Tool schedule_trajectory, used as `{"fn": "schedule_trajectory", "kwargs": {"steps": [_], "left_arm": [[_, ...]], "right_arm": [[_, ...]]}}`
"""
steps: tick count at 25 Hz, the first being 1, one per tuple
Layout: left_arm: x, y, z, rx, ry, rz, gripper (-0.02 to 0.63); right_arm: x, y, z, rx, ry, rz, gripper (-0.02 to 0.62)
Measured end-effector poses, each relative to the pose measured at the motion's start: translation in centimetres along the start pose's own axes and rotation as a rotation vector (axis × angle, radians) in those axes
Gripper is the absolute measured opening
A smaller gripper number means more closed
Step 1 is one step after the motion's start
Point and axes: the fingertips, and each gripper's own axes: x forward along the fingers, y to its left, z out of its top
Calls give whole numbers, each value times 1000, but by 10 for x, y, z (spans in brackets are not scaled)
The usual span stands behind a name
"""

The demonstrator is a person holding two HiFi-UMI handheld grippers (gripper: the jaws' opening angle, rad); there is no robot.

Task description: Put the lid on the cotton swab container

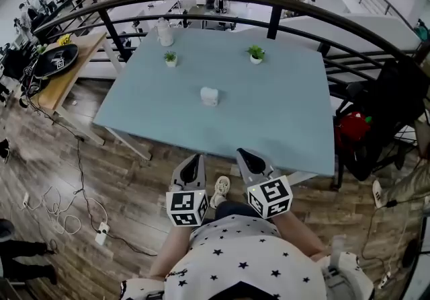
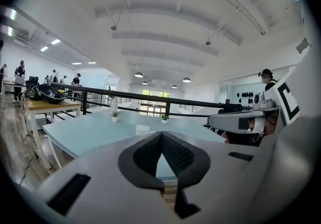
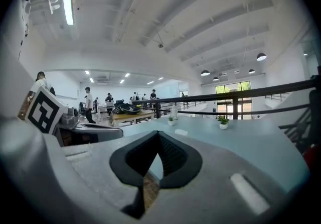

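Your left gripper (image 2: 161, 134): jaws together, nothing between them. Beyond the tips lies the pale blue table (image 2: 83, 132), with a small white container (image 2: 142, 129) on it, well apart from the jaws. Behind it stand one potted plant (image 2: 115, 115) and a second plant (image 2: 164, 118), before the black railing (image 2: 200, 102). Your right gripper (image 2: 235, 121) is alongside, at right.

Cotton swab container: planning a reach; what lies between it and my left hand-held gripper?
Bare tabletop only, from container to left hand-held gripper; the head view shows it.

The near tabletop (image 1: 282, 124) lies open up to the central white container (image 1: 209, 96); left plant (image 1: 170, 58), right plant (image 1: 256, 54) and bottle (image 1: 164, 32) stand beyond.
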Motion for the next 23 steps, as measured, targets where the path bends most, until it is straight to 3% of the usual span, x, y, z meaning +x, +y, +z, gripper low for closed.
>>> {"fn": "schedule_trajectory", "kwargs": {"steps": [23], "left_arm": [[18,-20,3,52,58,-69,3]], "right_arm": [[10,-11,9,29,-13,24,6]]}}
